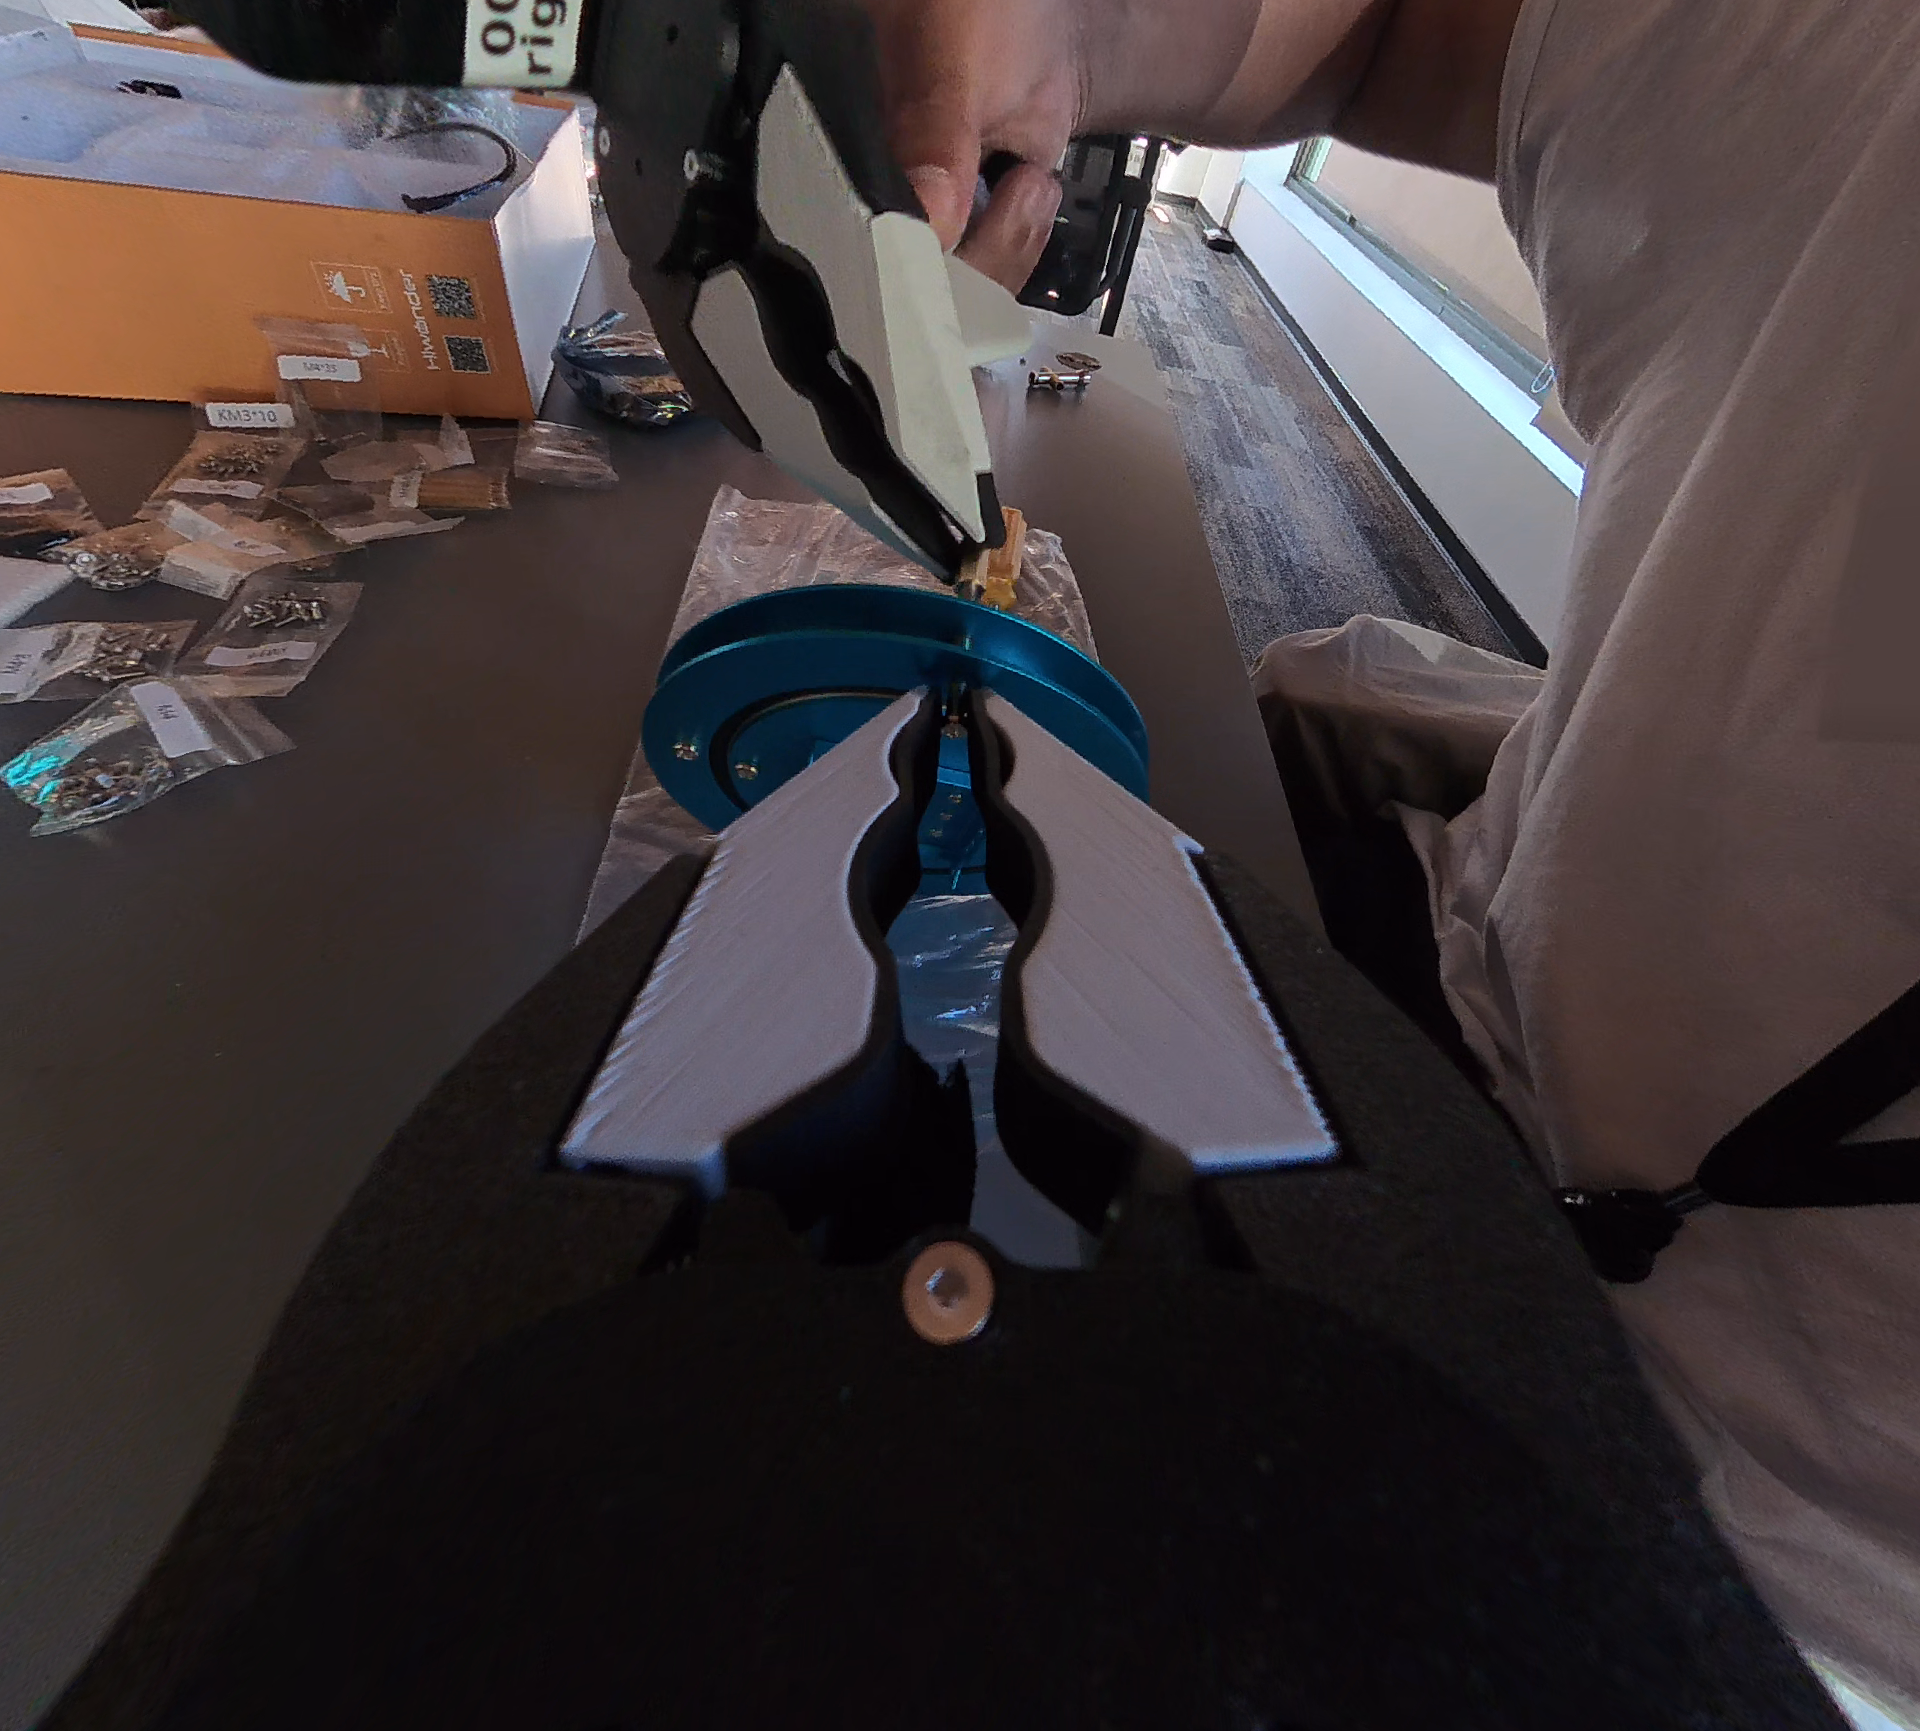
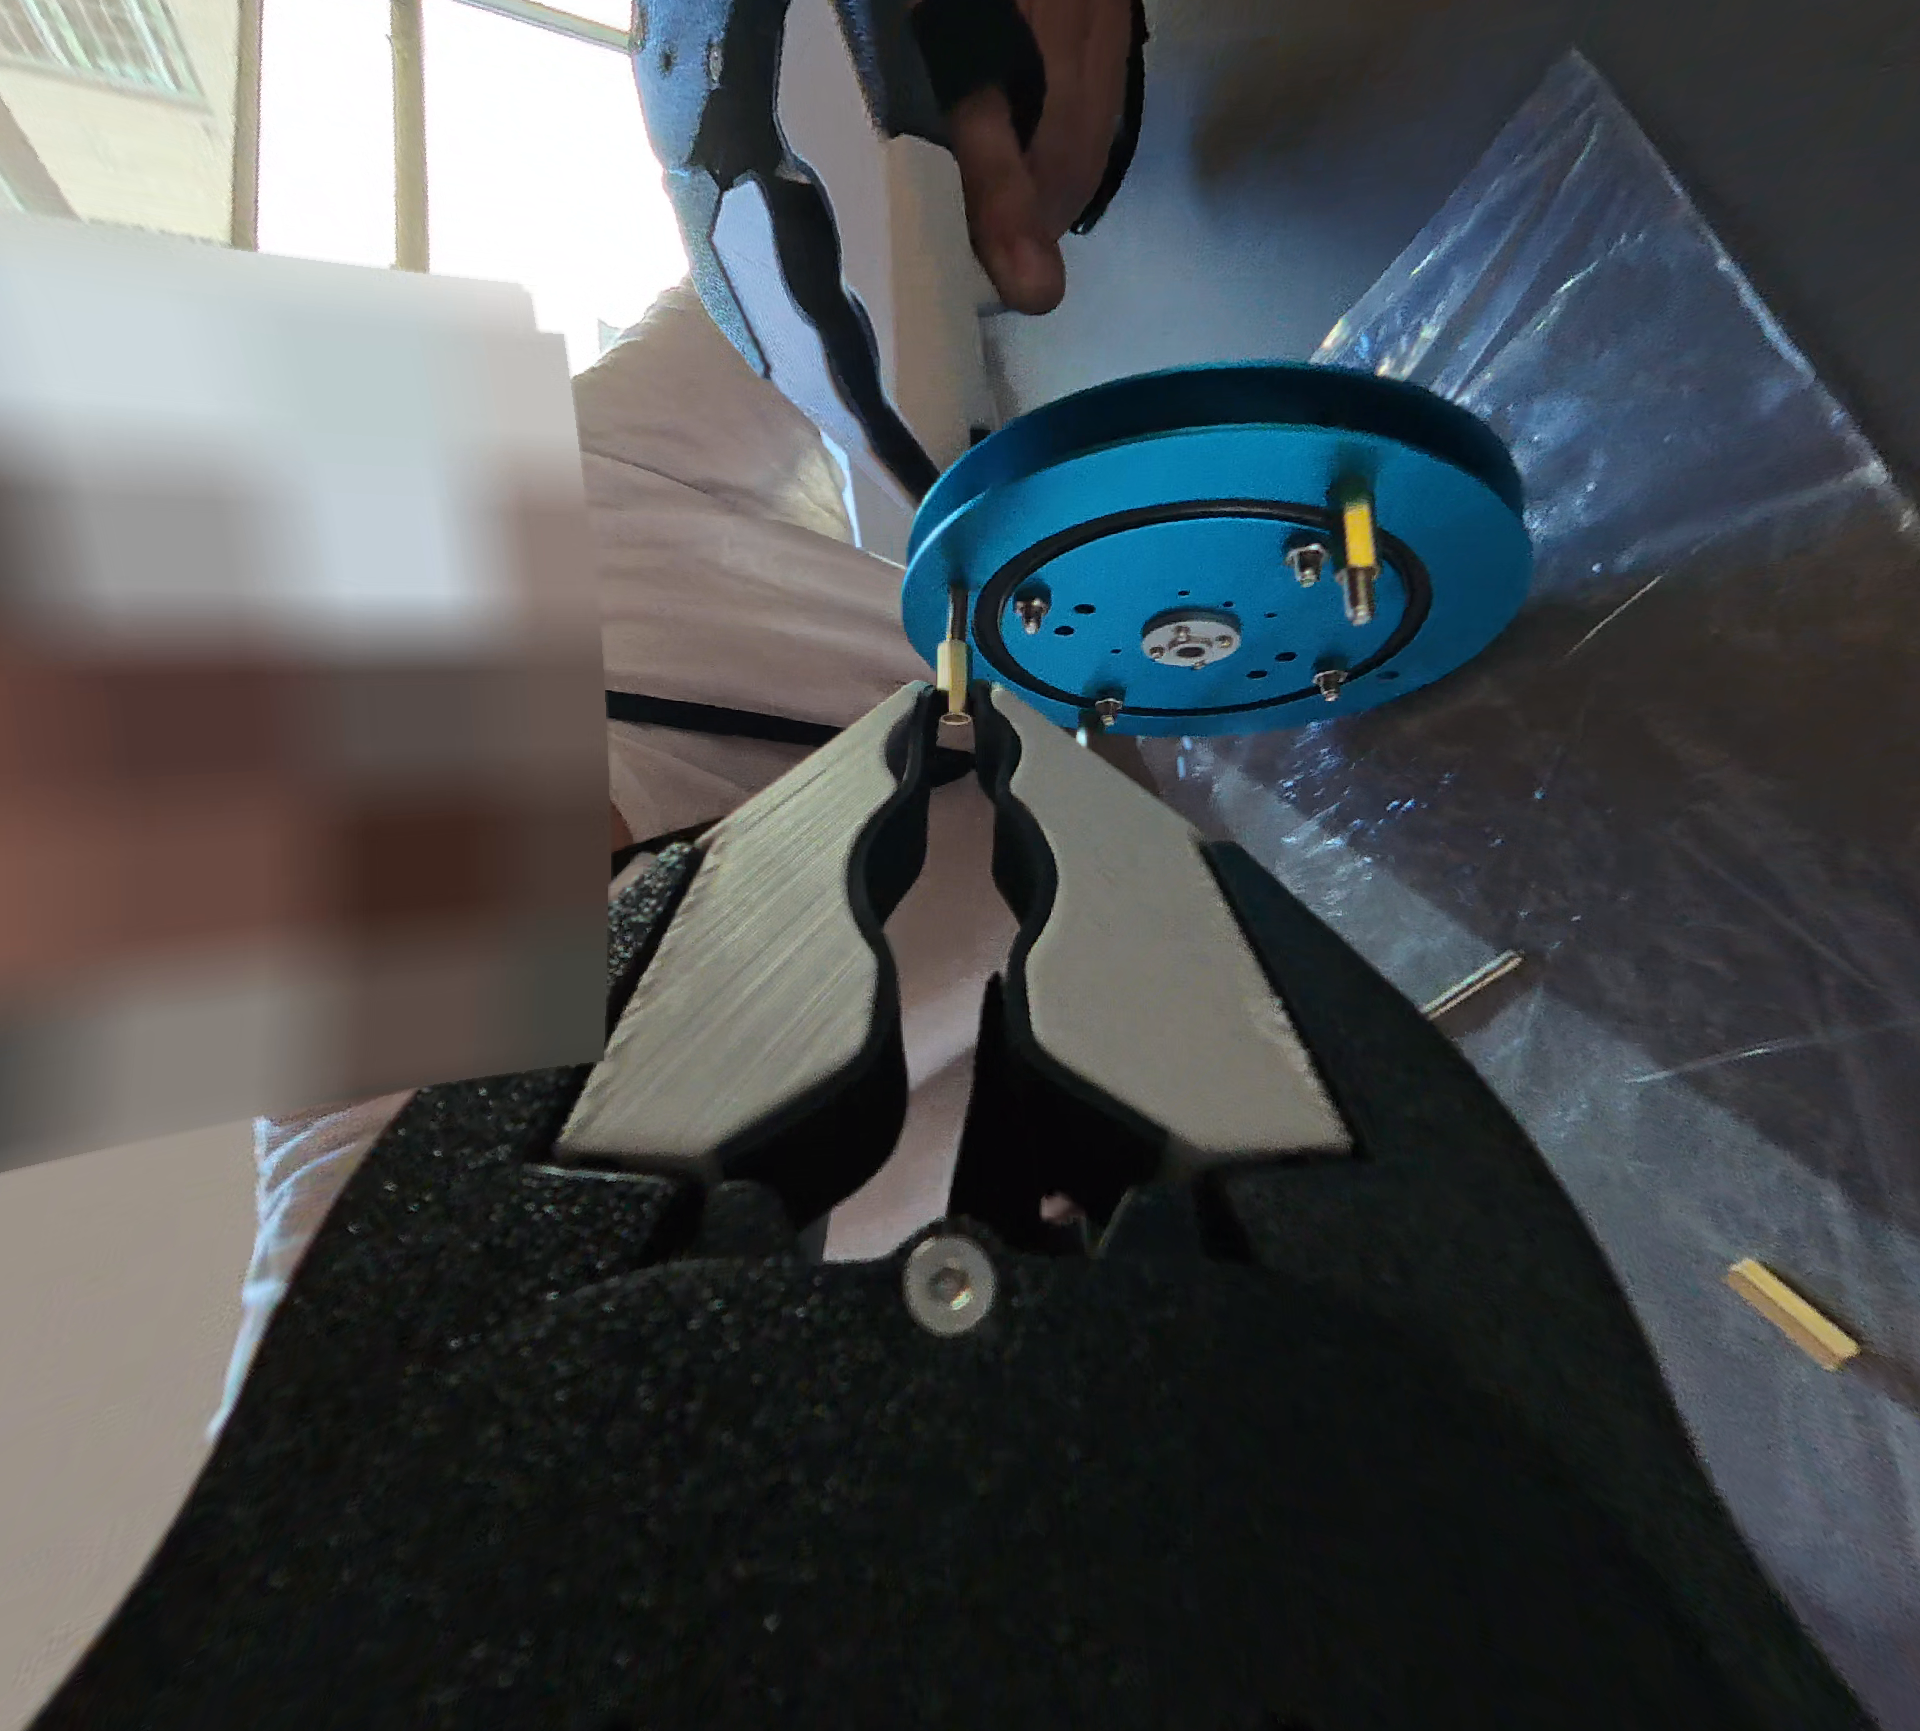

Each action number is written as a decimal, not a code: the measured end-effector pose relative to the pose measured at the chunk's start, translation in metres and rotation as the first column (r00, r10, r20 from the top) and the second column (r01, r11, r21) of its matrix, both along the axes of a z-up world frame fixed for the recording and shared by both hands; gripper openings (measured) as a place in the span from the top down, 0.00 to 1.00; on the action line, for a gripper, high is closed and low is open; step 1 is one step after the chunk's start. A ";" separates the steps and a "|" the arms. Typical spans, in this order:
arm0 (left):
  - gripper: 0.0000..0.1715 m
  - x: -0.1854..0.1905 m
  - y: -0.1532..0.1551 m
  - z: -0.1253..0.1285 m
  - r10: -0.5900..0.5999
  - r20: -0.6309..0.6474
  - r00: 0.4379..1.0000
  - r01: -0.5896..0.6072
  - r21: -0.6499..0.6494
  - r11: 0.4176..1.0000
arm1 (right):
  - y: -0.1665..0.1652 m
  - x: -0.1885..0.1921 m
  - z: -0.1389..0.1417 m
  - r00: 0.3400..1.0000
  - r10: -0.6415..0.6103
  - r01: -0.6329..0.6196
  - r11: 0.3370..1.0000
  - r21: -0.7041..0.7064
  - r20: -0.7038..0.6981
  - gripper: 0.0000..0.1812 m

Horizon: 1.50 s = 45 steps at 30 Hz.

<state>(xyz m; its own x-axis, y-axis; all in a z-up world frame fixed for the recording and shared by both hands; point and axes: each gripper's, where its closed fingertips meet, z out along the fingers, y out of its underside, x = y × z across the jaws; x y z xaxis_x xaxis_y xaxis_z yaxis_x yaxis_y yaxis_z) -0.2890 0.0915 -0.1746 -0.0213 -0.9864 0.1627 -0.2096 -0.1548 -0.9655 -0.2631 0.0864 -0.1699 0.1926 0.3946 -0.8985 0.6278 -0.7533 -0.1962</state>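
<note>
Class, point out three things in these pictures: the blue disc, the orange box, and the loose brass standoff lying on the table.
blue disc [image 2: 1226, 538]: right wrist view, flat face.
orange box [image 1: 208, 289]: left wrist view, front side.
loose brass standoff [image 2: 1792, 1329]: right wrist view, mid-length.

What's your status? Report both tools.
Left tool shut on blue disc rim. Right tool shut on brass standoff. Loose standoff on plastic bag nearby.

The left gripper [image 1: 951, 713] pinches the rim of a blue disc [image 1: 831, 642] over clear plastic wrap [image 1: 748, 528] on the dark worktop [image 1: 364, 902]. The right gripper [image 1: 977, 554] clamps a brass standoff [image 1: 1003, 559] at the disc's top. Bagged screws [image 1: 156, 642] and an orange box [image 1: 260, 279] sit toward the worktop's far left.
</note>
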 end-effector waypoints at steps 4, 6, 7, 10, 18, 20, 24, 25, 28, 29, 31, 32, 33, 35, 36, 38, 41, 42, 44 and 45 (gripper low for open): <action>0.98 0.000 0.002 0.000 0.006 0.003 1.000 -0.006 -0.013 1.000 | 0.003 -0.001 0.005 0.999 0.008 -0.006 0.997 0.075 -0.034 0.97; 0.98 -0.001 0.003 0.000 0.005 0.004 1.000 -0.005 -0.020 1.000 | 0.005 0.000 0.003 0.999 0.015 -0.010 0.991 0.133 -0.034 0.97; 0.98 -0.001 0.003 0.000 0.007 0.005 1.000 -0.007 -0.020 1.000 | 0.007 0.000 0.003 0.999 0.014 -0.007 0.985 0.175 -0.040 0.97; 0.98 -0.001 0.004 0.000 0.011 0.003 1.000 -0.011 -0.020 1.000 | 0.008 -0.001 0.001 0.999 0.023 -0.011 0.967 0.256 -0.046 0.97; 0.98 0.000 0.003 0.000 0.002 0.008 1.000 -0.001 -0.043 0.999 | 0.005 -0.010 -0.005 0.993 0.108 -0.066 0.808 0.586 -0.038 0.97; 0.98 0.000 0.003 0.000 0.002 0.006 1.000 -0.002 -0.035 0.999 | 0.006 -0.012 -0.007 0.990 0.139 -0.109 0.681 0.724 0.018 0.97; 0.98 0.000 0.003 -0.001 -0.001 0.001 1.000 0.001 -0.041 0.999 | 0.011 -0.011 -0.007 0.965 0.148 -0.255 0.334 0.908 0.216 0.97; 0.98 -0.001 0.001 -0.001 -0.014 -0.004 1.000 0.014 -0.043 0.999 | 0.009 -0.011 -0.007 0.955 0.146 -0.290 0.286 0.913 0.258 0.97; 0.98 -0.005 0.000 -0.004 -0.023 -0.030 0.999 0.022 -0.032 0.999 | 0.009 -0.016 -0.008 0.947 0.133 -0.321 0.305 0.897 0.294 0.97; 0.97 -0.007 -0.001 -0.005 -0.021 -0.037 0.999 0.019 -0.041 0.999 | 0.009 -0.018 -0.009 0.948 0.143 -0.318 0.333 0.888 0.286 0.97; 0.98 -0.014 -0.005 -0.010 -0.019 -0.059 0.998 0.015 -0.065 0.998 | 0.004 -0.027 -0.010 0.952 0.187 -0.301 0.411 0.860 0.244 0.97; 0.98 -0.018 -0.007 -0.013 -0.005 -0.069 0.998 0.001 -0.061 0.998 | 0.003 -0.032 -0.012 0.954 0.202 -0.290 0.440 0.850 0.221 0.97; 0.97 -0.022 -0.010 -0.016 0.011 -0.079 0.997 -0.016 -0.055 0.998 | 0.001 -0.037 -0.014 0.954 0.224 -0.284 0.466 0.838 0.199 0.97; 0.97 -0.028 -0.017 -0.026 0.033 -0.107 0.994 -0.039 -0.061 0.997 | -0.005 -0.047 -0.019 0.949 0.269 -0.283 0.513 0.810 0.162 0.97; 0.97 -0.031 -0.022 -0.032 0.036 -0.126 0.991 -0.044 -0.063 0.997 | -0.009 -0.052 -0.023 0.946 0.290 -0.288 0.536 0.794 0.147 0.97; 0.97 -0.036 -0.030 -0.045 0.043 -0.179 0.983 -0.053 -0.054 0.997 | -0.018 -0.060 -0.032 0.929 0.343 -0.319 0.556 0.767 0.138 0.97; 0.97 -0.041 -0.035 -0.059 0.073 -0.252 0.965 -0.080 -0.018 0.997 | -0.025 -0.068 -0.042 0.910 0.387 -0.355 0.550 0.756 0.146 0.97; 0.97 -0.042 -0.036 -0.060 0.080 -0.262 0.962 -0.087 -0.015 0.996 | -0.026 -0.069 -0.043 0.909 0.389 -0.359 0.546 0.757 0.151 0.97; 0.97 -0.041 -0.036 -0.056 0.090 -0.245 0.965 -0.102 -0.035 0.994 | -0.025 -0.066 -0.039 0.910 0.385 -0.356 0.530 0.770 0.155 0.97; 0.98 -0.039 -0.038 -0.052 0.082 -0.233 0.969 -0.096 -0.046 0.994 | -0.024 -0.063 -0.035 0.911 0.383 -0.349 0.522 0.778 0.152 0.97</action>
